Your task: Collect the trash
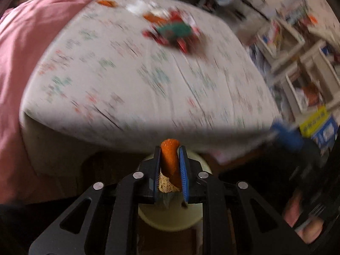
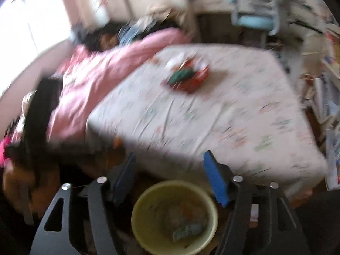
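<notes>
Both views motion-blurred. Wrapper pile (image 1: 174,31) on bed (image 1: 127,85): colours only, items can't be told apart. Shelf contents (image 1: 297,63) unreadable. Yellow bin (image 2: 148,223) rim cut by frame bottom, contents smeared; in left view mostly hidden behind left hand-held gripper (image 1: 170,165).

bright window (image 2: 31,27) by bed (image 2: 212,110) w/ pink blanket (image 2: 95,80), cluttered shelves (image 1: 297,59).

No legible text in either view; print on yellow-blue box (image 1: 316,123) and on wrapper in bin (image 2: 187,231) too blurred to read
</notes>
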The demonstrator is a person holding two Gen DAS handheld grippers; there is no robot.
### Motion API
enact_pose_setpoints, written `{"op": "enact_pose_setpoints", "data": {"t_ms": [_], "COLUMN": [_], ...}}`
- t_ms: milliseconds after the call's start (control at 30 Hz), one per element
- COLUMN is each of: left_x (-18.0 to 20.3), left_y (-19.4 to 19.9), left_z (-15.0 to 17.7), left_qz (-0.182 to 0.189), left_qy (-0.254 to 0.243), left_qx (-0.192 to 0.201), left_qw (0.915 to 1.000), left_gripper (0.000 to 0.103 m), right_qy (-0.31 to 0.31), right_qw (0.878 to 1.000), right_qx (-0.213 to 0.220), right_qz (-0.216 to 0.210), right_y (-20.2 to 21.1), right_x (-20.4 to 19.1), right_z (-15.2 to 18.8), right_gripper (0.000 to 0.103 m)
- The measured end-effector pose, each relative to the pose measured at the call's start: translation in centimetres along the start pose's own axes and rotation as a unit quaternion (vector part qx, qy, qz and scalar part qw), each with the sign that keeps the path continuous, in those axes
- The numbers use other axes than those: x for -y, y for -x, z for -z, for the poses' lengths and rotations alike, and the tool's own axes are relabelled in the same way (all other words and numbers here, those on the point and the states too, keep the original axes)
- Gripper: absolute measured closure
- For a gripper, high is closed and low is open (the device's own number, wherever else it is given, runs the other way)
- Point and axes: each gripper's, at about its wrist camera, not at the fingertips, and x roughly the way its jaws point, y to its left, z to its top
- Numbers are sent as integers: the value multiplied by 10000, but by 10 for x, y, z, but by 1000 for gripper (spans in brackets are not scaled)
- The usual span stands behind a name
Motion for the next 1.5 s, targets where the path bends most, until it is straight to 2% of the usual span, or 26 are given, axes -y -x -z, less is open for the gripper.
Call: {"op": "enact_pose_setpoints", "data": {"t_ms": [33,67,200,300,400,667,867,967,1000,1133,1200,1300,1500], "left_x": [2,5,5,-3,-9,-24,-24,-30,-37,-59,-66,-62,-53], "left_y": [-1,-1,16,35,47,67,79,89,88,71,66,63,51], "left_z": [2,3,1,-3,-13,-28,-70,-83,-83,-76,-74,-73,-73], "left_qz": [-38,-134,-529,-781,-981,-1498,-1743,-1828,-1808,-1500,-1372,-1438,-1586], "left_qy": [-73,-156,-191,-11,139,532,513,582,727,1202,1339,1269,1062], "left_qx": [-37,-7,507,1025,1348,2000,2381,2612,2611,2186,2096,2165,2069], "left_qw": [10000,9998,9971,9917,9859,9668,9541,9460,9454,9567,9588,9573,9596], "left_gripper": [84,78,45,34,29,22,22,16,15,15,15,15,15], "right_qy": [-40,-97,-145,-48,57,469,719,818,822,738,710,746,684], "right_qw": [9999,9996,9986,9985,9982,9959,9942,9934,9935,9947,9952,9952,9956], "right_qx": [114,228,368,375,408,514,507,486,463,372,341,303,292], "right_qz": [59,121,341,389,439,571,616,637,633,605,578,554,575], "right_y": [1,3,1,1,1,0,-5,-8,-10,-18,-20,-22,-20], "right_x": [4,7,11,8,3,-11,-22,-26,-26,-26,-26,-28,-27], "right_z": [-2,-3,-4,0,3,9,11,12,12,10,11,12,13], "right_gripper": [30,30,23,22,20,19,19,19,19,19,18,18,17]}}
